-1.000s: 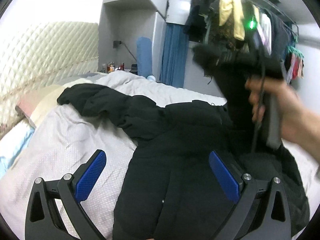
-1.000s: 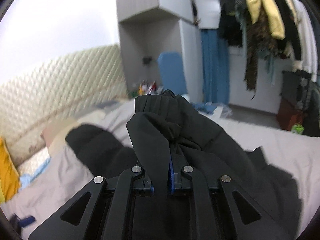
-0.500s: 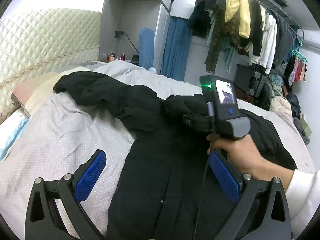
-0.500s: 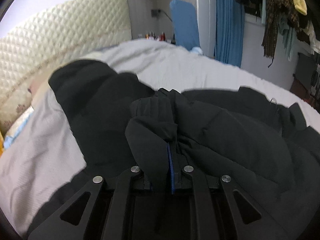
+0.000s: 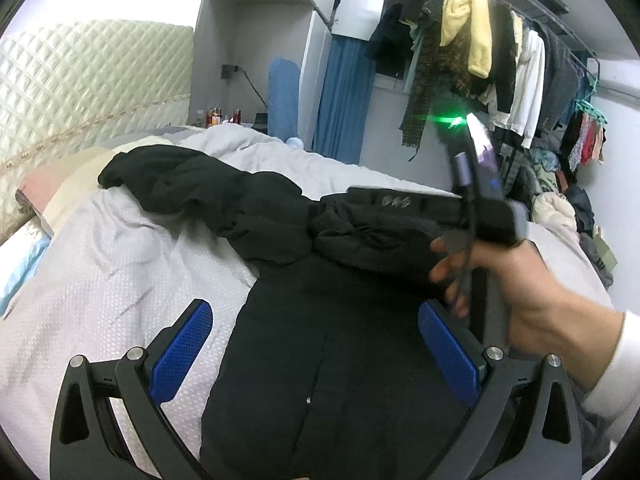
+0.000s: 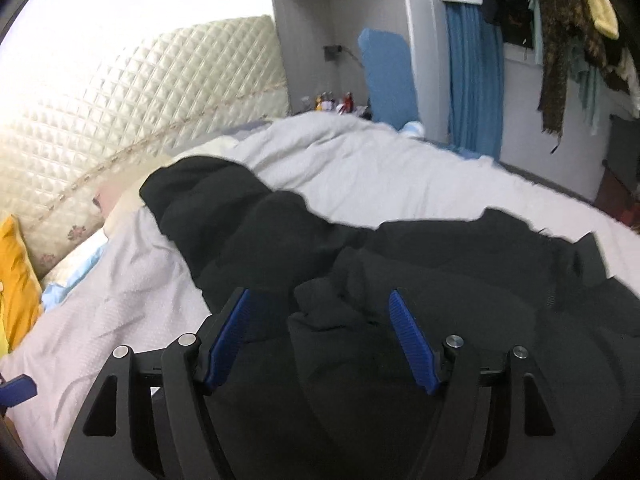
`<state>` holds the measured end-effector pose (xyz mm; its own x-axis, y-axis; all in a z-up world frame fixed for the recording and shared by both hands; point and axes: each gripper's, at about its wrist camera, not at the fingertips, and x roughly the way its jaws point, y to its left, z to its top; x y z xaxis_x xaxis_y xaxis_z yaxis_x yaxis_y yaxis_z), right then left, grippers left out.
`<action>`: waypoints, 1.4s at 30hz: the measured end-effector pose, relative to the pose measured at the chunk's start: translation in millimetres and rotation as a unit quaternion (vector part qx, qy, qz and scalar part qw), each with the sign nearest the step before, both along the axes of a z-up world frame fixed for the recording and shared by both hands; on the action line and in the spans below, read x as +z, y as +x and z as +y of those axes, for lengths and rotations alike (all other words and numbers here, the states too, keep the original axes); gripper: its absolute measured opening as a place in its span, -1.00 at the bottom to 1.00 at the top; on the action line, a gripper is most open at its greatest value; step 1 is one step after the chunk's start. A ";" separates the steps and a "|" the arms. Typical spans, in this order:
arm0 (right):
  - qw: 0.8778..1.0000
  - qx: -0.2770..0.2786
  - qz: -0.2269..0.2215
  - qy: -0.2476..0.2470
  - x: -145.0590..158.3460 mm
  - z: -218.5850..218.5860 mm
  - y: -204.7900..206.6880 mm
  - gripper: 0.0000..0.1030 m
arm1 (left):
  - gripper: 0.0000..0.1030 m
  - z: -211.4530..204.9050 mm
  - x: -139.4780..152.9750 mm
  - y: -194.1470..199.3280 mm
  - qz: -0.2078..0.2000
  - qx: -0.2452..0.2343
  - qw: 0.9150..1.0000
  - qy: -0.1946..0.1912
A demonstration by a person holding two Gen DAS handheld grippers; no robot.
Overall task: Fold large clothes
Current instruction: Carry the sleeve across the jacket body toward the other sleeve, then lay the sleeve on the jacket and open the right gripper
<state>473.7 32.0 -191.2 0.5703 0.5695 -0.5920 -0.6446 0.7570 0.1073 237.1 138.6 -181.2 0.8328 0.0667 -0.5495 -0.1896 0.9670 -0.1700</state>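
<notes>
the black coat (image 5: 328, 352) lies spread on the bed (image 5: 100, 280), one sleeve (image 6: 224, 208) reaching toward the headboard (image 6: 132, 104). right gripper (image 6: 320, 340): fingers opening, a sleeve fold lying loose between them. left gripper (image 5: 316, 348): fingers spread wide above the coat. no legible writing.

Even, cool indoor light. The upper-left wall (image 6: 132, 12) blows out to white glare. Fisheye bending curves the edges, corners black. The right tool (image 5: 472, 184) smears with motion blur; its green lamp (image 5: 454, 122) flares.
</notes>
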 end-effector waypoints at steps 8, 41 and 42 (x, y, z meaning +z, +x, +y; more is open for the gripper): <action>0.996 -0.070 -0.064 0.005 51.4 -77.7 -17.0 0.35 | 1.00 -13.9 3.9 -6.6 -0.014 -0.017 1.000 -0.002; 0.972 -0.232 0.041 -0.018 -66.1 -330.8 -59.1 0.03 | 1.00 -105.3 -16.3 -0.6 0.015 -0.060 0.998 0.022; 0.973 -0.227 0.043 -0.023 -68.2 -327.7 -59.2 0.00 | 1.00 -106.3 -16.9 -0.5 0.016 -0.060 0.998 0.023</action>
<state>414.5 -295.7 -259.4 0.7037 0.2425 -0.6679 -0.2324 0.9668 0.1061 236.5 32.3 -198.1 0.8181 -0.0067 -0.5751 -0.0760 0.9899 -0.1196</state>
